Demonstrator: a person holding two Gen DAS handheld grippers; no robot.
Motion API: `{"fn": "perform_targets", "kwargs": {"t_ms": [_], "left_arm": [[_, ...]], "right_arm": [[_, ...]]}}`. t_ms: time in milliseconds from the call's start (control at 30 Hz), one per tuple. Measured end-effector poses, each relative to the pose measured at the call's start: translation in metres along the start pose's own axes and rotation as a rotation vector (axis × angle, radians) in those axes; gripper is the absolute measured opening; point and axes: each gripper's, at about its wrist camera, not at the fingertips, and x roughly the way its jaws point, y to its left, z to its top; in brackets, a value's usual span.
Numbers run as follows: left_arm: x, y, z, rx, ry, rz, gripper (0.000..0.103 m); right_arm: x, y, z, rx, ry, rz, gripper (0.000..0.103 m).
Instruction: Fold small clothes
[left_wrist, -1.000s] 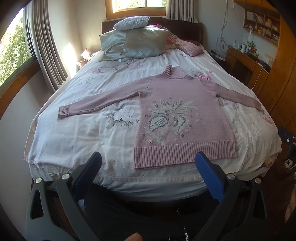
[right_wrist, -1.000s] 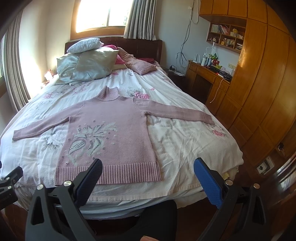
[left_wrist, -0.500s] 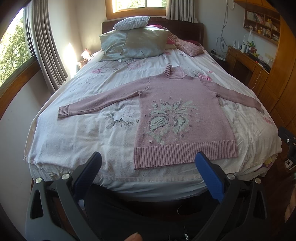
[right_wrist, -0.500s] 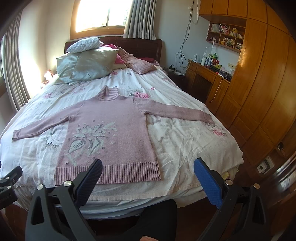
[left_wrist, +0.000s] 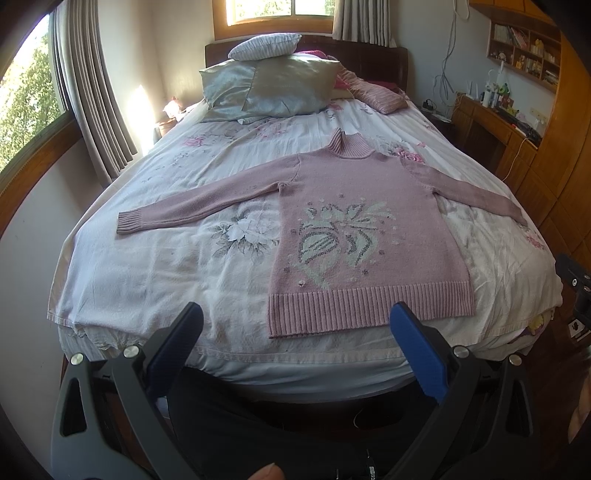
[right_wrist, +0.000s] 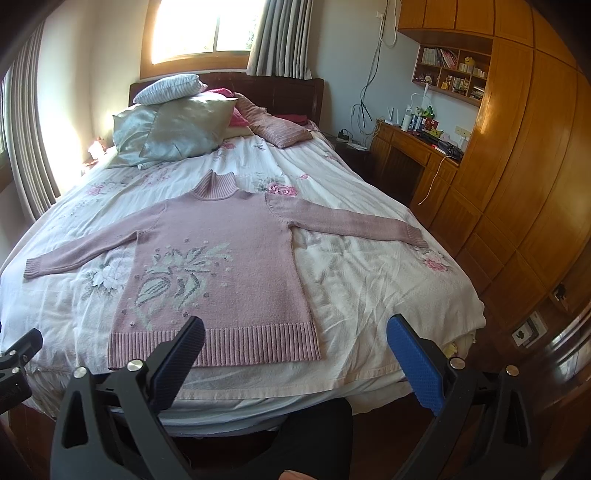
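Note:
A pink knitted sweater (left_wrist: 365, 236) (right_wrist: 218, 273) with a pale leaf pattern lies flat and face up on the bed, both sleeves spread sideways and the ribbed hem toward me. My left gripper (left_wrist: 295, 321) hangs open in front of the bed's foot edge, just short of the hem, holding nothing. My right gripper (right_wrist: 295, 332) is also open and empty, level with the hem's right part. The left sleeve cuff (left_wrist: 129, 221) lies far to the left; the right cuff (right_wrist: 415, 236) lies near the bed's right side.
The bed (left_wrist: 147, 266) (right_wrist: 369, 280) has a white flowered cover. Several pillows (left_wrist: 273, 85) (right_wrist: 177, 129) are stacked at the headboard. A wooden desk (right_wrist: 417, 155) and wardrobe (right_wrist: 524, 155) stand on the right, curtains (left_wrist: 92, 103) and a window on the left.

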Motion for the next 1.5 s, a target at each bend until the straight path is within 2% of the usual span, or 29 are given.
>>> {"fn": "perform_targets", "kwargs": {"t_ms": [467, 533, 567, 600, 633, 667, 700, 767, 867, 900, 933, 1033, 1100, 1200, 1267, 1300, 1367, 1433, 1500], "left_arm": [[0.007, 0.004, 0.008, -0.030, 0.008, -0.028, 0.100], [0.009, 0.003, 0.008, -0.047, -0.017, -0.067, 0.100], [0.011, 0.004, 0.008, -0.054, -0.045, -0.116, 0.100], [0.015, 0.004, 0.009, -0.051, -0.067, -0.169, 0.100], [0.021, 0.002, 0.011, -0.035, -0.069, -0.179, 0.100], [0.028, -0.004, 0.014, -0.002, -0.078, -0.166, 0.100], [0.032, -0.009, 0.017, 0.041, -0.099, -0.168, 0.100], [0.041, -0.021, 0.025, 0.107, -0.130, -0.181, 0.100], [0.062, -0.029, 0.040, 0.084, -0.116, -0.256, 0.100], [0.070, -0.032, 0.045, 0.072, -0.100, -0.283, 0.100], [0.077, -0.036, 0.049, 0.066, -0.095, -0.303, 0.100], [0.092, -0.046, 0.059, 0.056, -0.103, -0.345, 0.100], [0.101, -0.053, 0.065, 0.058, -0.118, -0.342, 0.100], [0.117, -0.069, 0.072, 0.081, -0.125, -0.320, 0.100], [0.129, -0.079, 0.075, 0.091, -0.110, -0.317, 0.100], [0.137, -0.084, 0.076, 0.089, -0.095, -0.320, 0.100], [0.153, -0.092, 0.077, 0.086, -0.060, -0.324, 0.100], [0.170, -0.101, 0.076, 0.088, -0.012, -0.331, 0.100], [0.187, -0.106, 0.075, 0.077, 0.038, -0.339, 0.100]], "right_arm": [[0.008, -0.004, 0.002, -0.009, 0.005, -0.013, 0.099], [0.013, -0.004, 0.003, -0.018, 0.005, -0.017, 0.099], [0.016, -0.003, 0.004, -0.025, -0.003, -0.015, 0.099], [0.018, -0.004, 0.006, -0.030, -0.028, 0.000, 0.099], [0.022, -0.007, 0.005, -0.039, -0.073, 0.038, 0.099], [0.029, -0.010, 0.005, -0.051, -0.117, 0.087, 0.099], [0.041, -0.014, 0.006, -0.062, -0.138, 0.100, 0.099], [0.079, -0.023, 0.009, -0.095, -0.089, 0.061, 0.099], [0.138, -0.053, 0.017, -0.081, 0.003, 0.088, 0.097], [0.157, -0.067, 0.019, -0.049, 0.033, 0.104, 0.087], [0.177, -0.083, 0.023, -0.007, 0.073, 0.131, 0.071], [0.239, -0.142, 0.036, 0.193, 0.203, 0.225, 0.062], [0.280, -0.192, 0.037, 0.399, 0.272, 0.327, 0.060], [0.342, -0.267, 0.036, 0.721, 0.321, 0.451, 0.060], [0.381, -0.317, 0.038, 0.895, 0.308, 0.507, 0.079], [0.402, -0.342, 0.036, 1.003, 0.301, 0.524, 0.092], [0.443, -0.390, 0.034, 1.174, 0.277, 0.526, 0.090], [0.480, -0.432, 0.036, 1.286, 0.224, 0.529, 0.080], [0.512, -0.466, 0.035, 1.383, 0.172, 0.532, 0.078]]}}
